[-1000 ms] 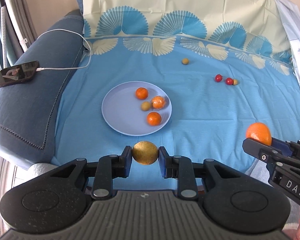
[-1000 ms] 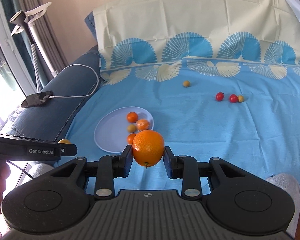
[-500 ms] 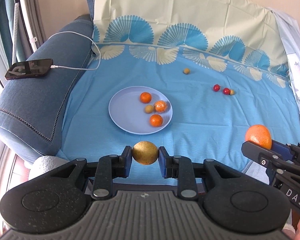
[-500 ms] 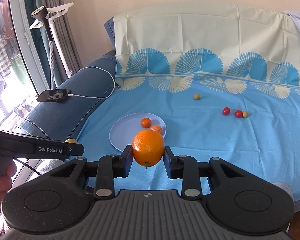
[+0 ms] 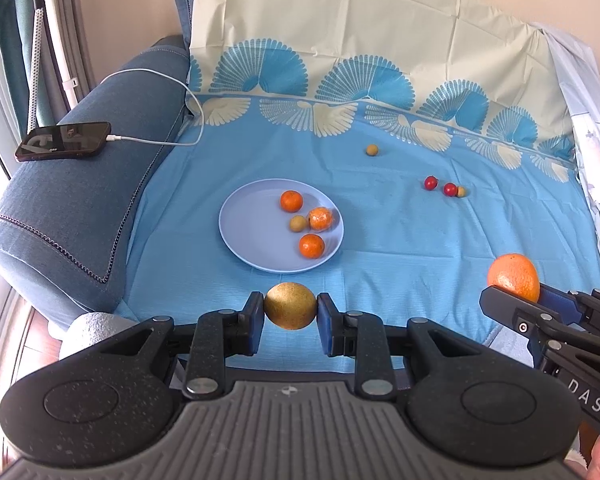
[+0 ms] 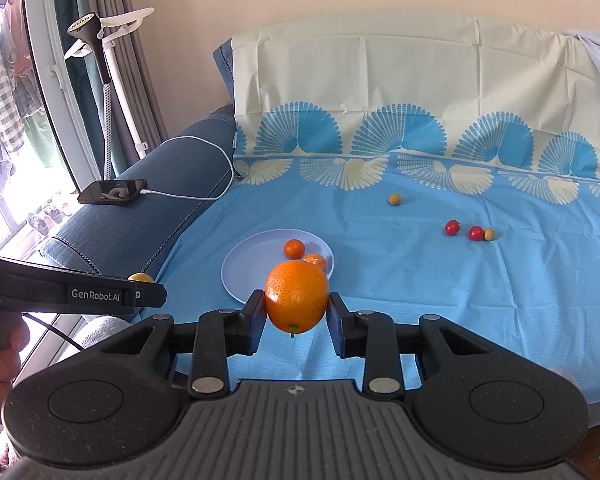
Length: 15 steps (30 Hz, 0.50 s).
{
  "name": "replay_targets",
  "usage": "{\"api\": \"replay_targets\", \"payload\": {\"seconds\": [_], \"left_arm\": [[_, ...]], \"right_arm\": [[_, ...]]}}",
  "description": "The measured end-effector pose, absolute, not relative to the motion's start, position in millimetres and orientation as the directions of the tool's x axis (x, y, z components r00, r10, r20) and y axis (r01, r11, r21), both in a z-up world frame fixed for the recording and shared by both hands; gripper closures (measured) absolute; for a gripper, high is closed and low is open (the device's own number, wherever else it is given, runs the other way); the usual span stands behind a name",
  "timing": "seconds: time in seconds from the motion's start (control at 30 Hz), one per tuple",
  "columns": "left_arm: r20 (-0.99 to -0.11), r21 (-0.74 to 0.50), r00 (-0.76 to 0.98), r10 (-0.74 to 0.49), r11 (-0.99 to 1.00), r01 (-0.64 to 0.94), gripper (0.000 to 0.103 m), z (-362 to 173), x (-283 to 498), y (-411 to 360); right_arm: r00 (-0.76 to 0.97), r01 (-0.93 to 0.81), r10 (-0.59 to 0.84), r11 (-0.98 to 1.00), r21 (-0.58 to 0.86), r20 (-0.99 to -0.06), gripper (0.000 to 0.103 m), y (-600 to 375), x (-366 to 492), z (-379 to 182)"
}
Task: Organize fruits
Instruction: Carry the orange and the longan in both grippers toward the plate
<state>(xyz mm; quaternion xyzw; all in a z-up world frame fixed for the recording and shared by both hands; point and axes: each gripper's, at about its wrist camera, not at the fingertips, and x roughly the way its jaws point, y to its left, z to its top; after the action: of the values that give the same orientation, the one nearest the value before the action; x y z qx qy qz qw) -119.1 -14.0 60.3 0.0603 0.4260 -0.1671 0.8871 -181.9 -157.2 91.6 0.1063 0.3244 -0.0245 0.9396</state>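
The left hand-held gripper (image 5: 290, 312) is clenched on a yellow-brown round fruit (image 5: 290, 305), its blue pads pressing the fruit's two sides, above the near edge of the blue cloth (image 5: 400, 240) that covers the sofa (image 5: 60, 200). The right hand-held gripper (image 6: 296, 314) grasps a large orange (image 6: 297, 297) the same way, stem end facing down; in the left wrist view that orange (image 5: 514, 276) shows at 4 o'clock from the plate.

A pale blue plate (image 5: 252, 232) lies on the cloth, just beyond the left gripper's fruit. On its right half sit three small oranges (image 5: 291, 201) and one small tan fruit (image 5: 298, 223); the tan fruit touches the middle orange, which looks wrapped in clear film.

From the plate, a lone small tan fruit (image 5: 372, 150) lies on the cloth at 1 o'clock, well apart. At 2 o'clock, two red cherry tomatoes (image 5: 431, 182) lie near each other, and a tiny yellowish fruit (image 5: 461, 191) touches the right-hand tomato.

At 10 o'clock from the plate, a phone (image 5: 64, 146) rests on the sofa arm with a white cable (image 5: 172, 92) plugged in.
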Motion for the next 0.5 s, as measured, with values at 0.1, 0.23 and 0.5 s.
{"api": "replay_targets", "payload": {"seconds": [0.1, 0.23, 0.5], "left_arm": [[-0.777, -0.035, 0.580, -0.246, 0.936, 0.349, 0.072, 60.2, -119.0, -13.8], [-0.782, -0.035, 0.574, -0.243, 0.936, 0.349, 0.072, 58.9, -118.2, -14.5], [-0.799, -0.038, 0.553, -0.236, 0.938, 0.345, 0.072, 52.4, -109.8, -17.3]], "right_arm": [[0.787, 0.116, 0.024, 0.976, 0.186, -0.617, 0.069, -157.1, -182.3, 91.2], [0.781, 0.119, 0.028, 0.974, 0.193, -0.624, 0.069, -157.3, -180.5, 89.6], [0.766, 0.122, 0.037, 0.972, 0.202, -0.641, 0.069, -158.2, -174.5, 84.5]]}}
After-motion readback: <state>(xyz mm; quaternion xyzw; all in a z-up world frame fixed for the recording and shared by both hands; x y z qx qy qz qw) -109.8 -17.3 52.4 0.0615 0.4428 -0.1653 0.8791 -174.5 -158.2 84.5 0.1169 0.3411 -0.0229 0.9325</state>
